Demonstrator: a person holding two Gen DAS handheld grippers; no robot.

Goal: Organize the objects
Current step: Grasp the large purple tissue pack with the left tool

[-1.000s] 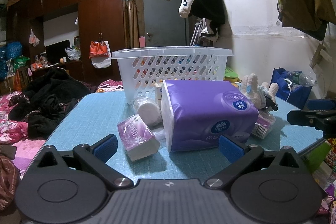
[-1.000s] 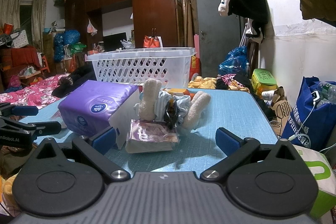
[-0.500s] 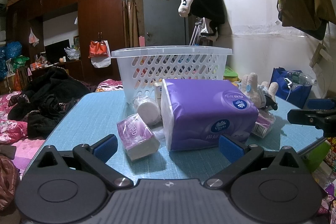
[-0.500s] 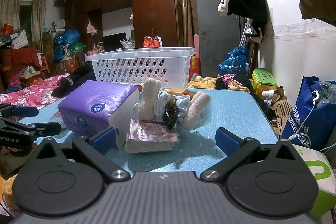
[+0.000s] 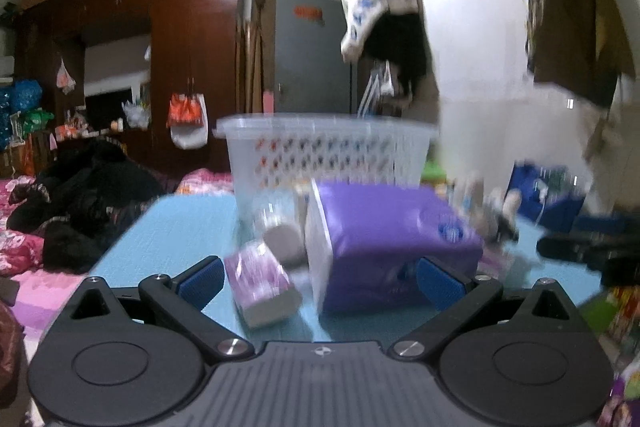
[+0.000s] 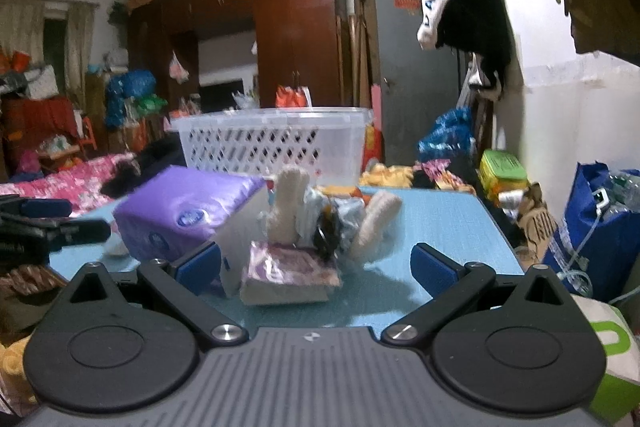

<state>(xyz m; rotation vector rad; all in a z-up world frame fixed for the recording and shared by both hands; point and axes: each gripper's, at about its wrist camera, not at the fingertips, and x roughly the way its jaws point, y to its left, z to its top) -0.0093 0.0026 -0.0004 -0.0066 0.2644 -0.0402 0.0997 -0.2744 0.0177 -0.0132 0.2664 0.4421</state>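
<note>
A white plastic basket [image 5: 328,151] stands at the back of the blue table [image 5: 176,227]; it also shows in the right wrist view [image 6: 272,143]. In front of it lie a big purple tissue pack [image 5: 388,235], a small purple tissue packet [image 5: 260,279] and a white roll [image 5: 284,239]. My left gripper [image 5: 318,277] is open, just short of the packet and big pack. In the right wrist view the big purple pack [image 6: 188,211], a plush toy [image 6: 320,215] and another small packet [image 6: 288,275] lie ahead. My right gripper [image 6: 316,263] is open and empty near that packet.
A bed with dark clothes [image 5: 68,203] lies left of the table. A blue bag [image 6: 600,227] and a green and white bag [image 6: 612,343] sit on the floor at the right. A wardrobe [image 6: 296,35] and a grey door [image 6: 416,67] stand behind.
Both views have shifted slightly and the left wrist view is now motion-blurred. Both grippers stay open; nothing on the table has moved.
</note>
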